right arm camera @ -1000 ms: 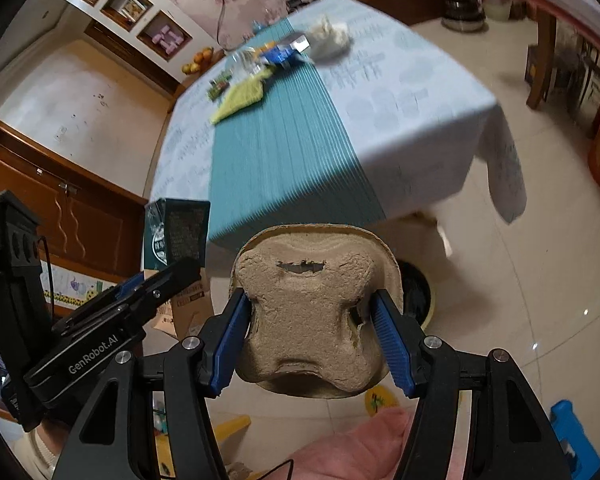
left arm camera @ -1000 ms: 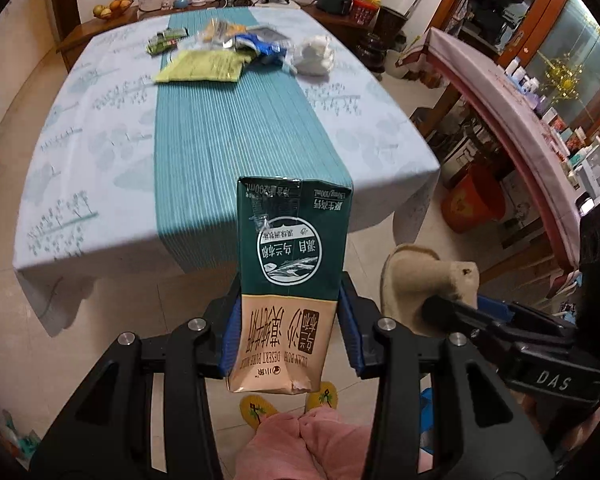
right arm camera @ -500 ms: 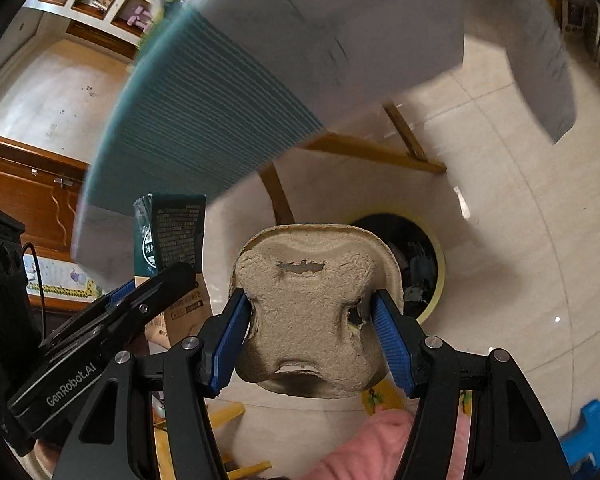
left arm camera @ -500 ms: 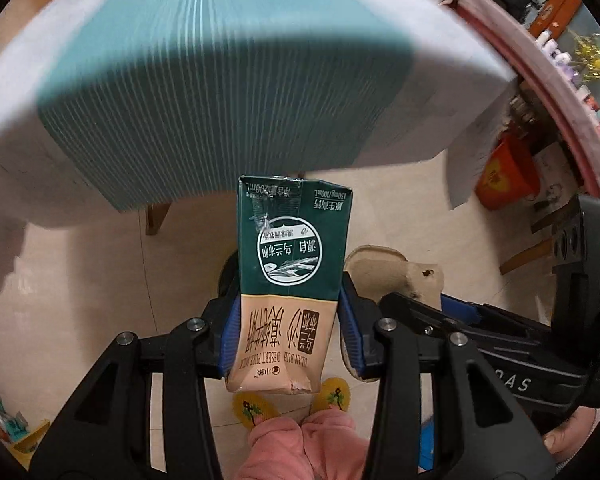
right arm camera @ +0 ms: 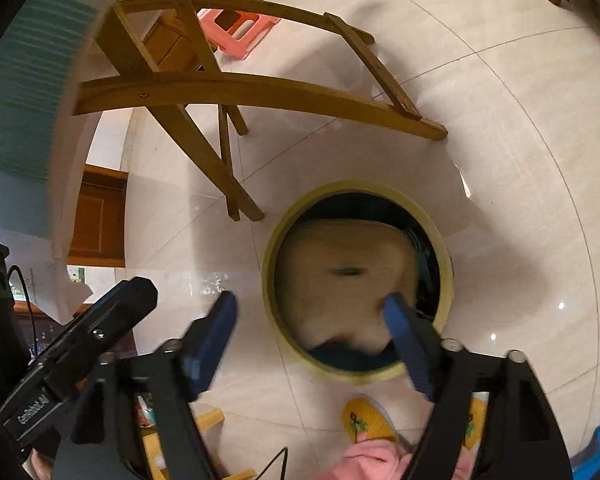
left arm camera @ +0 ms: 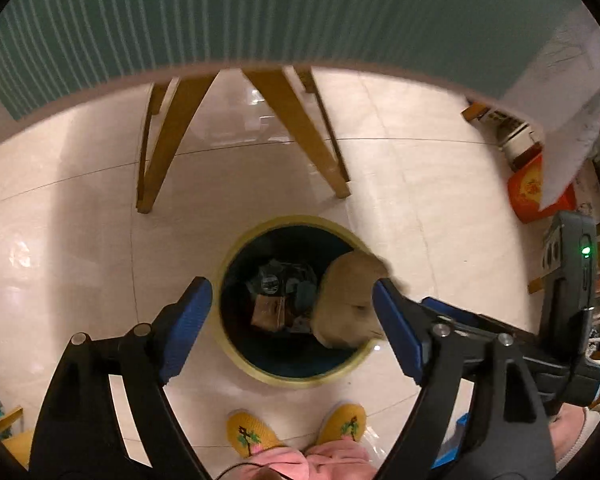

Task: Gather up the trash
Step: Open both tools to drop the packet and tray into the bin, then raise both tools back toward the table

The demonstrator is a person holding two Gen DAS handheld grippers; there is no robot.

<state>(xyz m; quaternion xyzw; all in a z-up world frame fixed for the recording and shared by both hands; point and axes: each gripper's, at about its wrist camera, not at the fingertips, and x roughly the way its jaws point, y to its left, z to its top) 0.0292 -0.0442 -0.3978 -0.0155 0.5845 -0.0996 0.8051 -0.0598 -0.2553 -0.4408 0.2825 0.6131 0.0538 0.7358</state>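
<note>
Gaping wide over a yellow-rimmed bin (left arm camera: 256, 368), blue-padded left gripper (left arm camera: 290, 322) and right gripper (right arm camera: 312, 328), both empty-fingered. Blurred tan pulp cup carrier (right arm camera: 348, 280), moulded and rounded, loose inside the bin mouth above dark wrappers (left arm camera: 274, 296). Yellow slippers (left arm camera: 252, 436) below on pale tile.

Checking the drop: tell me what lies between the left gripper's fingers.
Left wrist view: the bin, cardboard tray at its right side, lies between the fingers of the left gripper.
</note>
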